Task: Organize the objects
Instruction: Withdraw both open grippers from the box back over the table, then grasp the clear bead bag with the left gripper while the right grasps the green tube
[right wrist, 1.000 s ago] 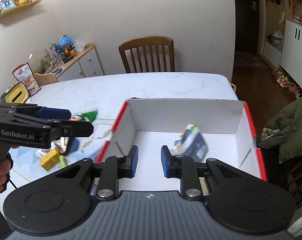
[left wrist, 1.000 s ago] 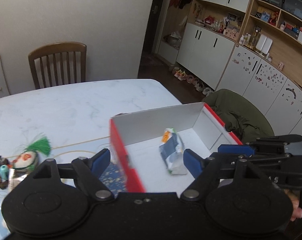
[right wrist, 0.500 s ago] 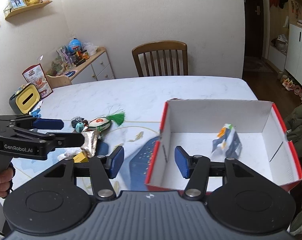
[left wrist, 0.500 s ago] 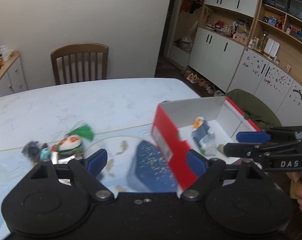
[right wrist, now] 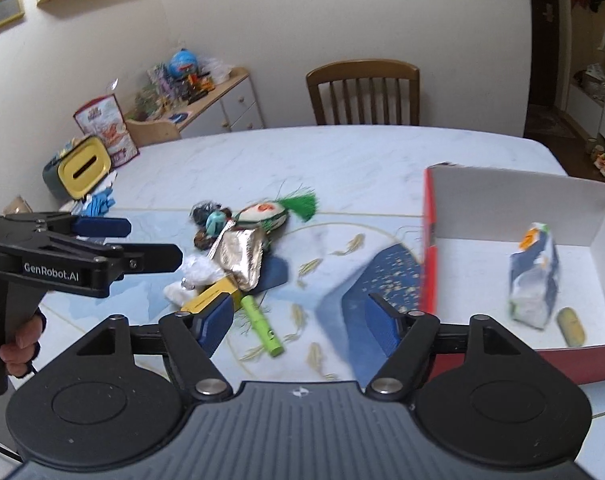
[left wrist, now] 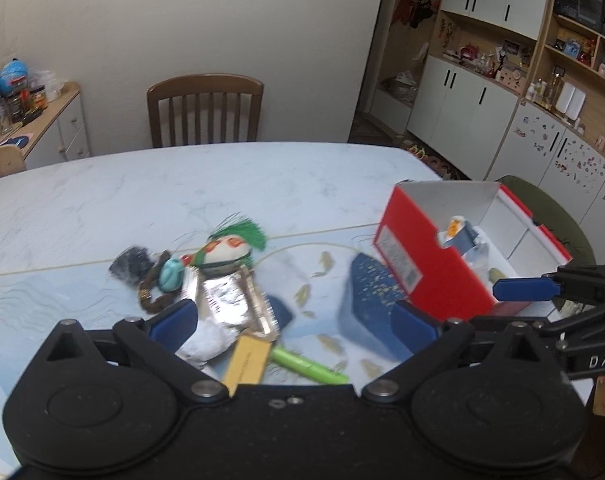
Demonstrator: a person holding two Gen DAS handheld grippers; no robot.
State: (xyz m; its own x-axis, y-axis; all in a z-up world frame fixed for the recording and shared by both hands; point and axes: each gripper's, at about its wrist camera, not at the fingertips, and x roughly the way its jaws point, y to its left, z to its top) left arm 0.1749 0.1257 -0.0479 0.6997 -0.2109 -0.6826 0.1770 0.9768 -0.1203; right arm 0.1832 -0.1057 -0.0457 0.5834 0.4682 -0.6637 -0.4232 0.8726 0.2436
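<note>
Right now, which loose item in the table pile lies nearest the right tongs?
The green tube, lying flat at the pile's near edge, between the right tongs; the others sit farther back.

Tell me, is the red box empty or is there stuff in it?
Not empty. The open red box holds a crumpled blue and white packet and a small yellowish capsule-shaped thing on its white floor.

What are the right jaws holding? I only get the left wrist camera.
Observer: Nothing. The right gripper has its jaws open and empty over the table.
Operator: Anything left of the pile, outside my frame?
Observer: A yellow-lidded container stands at the table's left edge.
Operator: What holds the left gripper?
Observer: A hand grips its handle from below.
</note>
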